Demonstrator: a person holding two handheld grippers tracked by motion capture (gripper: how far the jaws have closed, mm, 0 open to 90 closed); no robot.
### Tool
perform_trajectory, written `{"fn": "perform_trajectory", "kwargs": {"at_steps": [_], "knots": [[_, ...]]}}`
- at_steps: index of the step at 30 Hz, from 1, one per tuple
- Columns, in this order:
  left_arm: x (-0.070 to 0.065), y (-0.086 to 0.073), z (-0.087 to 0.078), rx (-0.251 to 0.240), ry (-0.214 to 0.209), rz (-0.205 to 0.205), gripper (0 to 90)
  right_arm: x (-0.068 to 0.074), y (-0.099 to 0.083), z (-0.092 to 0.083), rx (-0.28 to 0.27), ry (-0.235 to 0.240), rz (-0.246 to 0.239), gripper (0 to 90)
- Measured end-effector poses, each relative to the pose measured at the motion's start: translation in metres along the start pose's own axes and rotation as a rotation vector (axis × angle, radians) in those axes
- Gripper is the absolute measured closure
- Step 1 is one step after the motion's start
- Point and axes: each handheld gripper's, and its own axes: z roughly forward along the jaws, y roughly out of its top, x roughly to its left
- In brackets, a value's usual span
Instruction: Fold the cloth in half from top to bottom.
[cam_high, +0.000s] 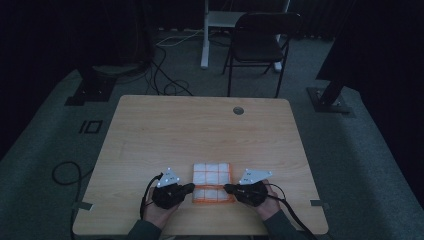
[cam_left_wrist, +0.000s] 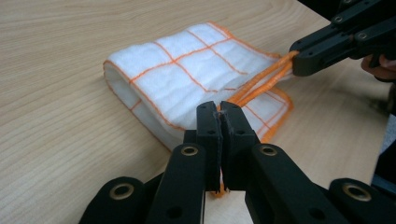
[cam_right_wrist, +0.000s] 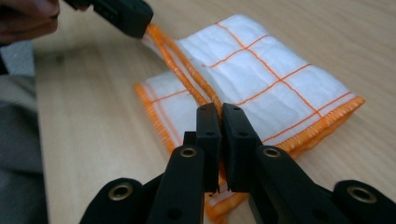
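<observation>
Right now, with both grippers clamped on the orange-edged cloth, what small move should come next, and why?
Probably lift both together and carry the pinched edge away from the person, to unfold it. The left gripper and right gripper each pinch the orange hem of the white, orange-checked cloth, which lies folded on the wooden table.

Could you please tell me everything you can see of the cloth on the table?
The cloth is white, soft-looking fabric with an orange grid and orange stitched hem. It lies folded over at the near edge of the wooden table. The left gripper and right gripper each pinch the hemmed edge of its top layer, lifting it slightly.
</observation>
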Motion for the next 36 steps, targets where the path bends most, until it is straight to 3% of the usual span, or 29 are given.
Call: {"fn": "perform_trajectory", "kwargs": {"at_steps": [4, 7, 12, 16, 23, 27, 30, 36], "knots": [[-0.003, -0.007, 0.003, 0.03, -0.015, -0.002, 87.0, 0.002, -0.006, 0.002, 0.042, 0.013, -0.011, 81.0], [-0.001, -0.013, 0.005, 0.022, -0.041, -0.022, 77.1, -0.002, -0.01, 0.005, 0.06, 0.027, 0.01, 72.6], [0.002, -0.01, -0.004, -0.029, -0.033, -0.028, 69.4, -0.008, -0.009, -0.006, -0.022, 0.031, 0.042, 59.7], [0.008, -0.011, -0.005, -0.028, -0.009, -0.04, 69.1, -0.014, -0.009, -0.011, -0.053, 0.001, 0.067, 59.1], [0.012, -0.019, 0.004, 0.014, 0.032, -0.039, 69.1, -0.018, -0.015, -0.007, -0.036, -0.022, 0.092, 59.1], [0.018, -0.02, 0.002, 0.0, 0.052, -0.046, 68.9, -0.024, -0.018, -0.008, -0.043, -0.051, 0.101, 59.1], [0.026, -0.02, 0.001, -0.025, 0.073, -0.029, 67.2, -0.029, -0.021, -0.01, -0.049, -0.074, 0.115, 59.1], [0.041, -0.019, 0.0, -0.049, 0.107, -0.051, 65.9, -0.04, -0.028, -0.015, -0.062, -0.108, 0.152, 58.9]]}}
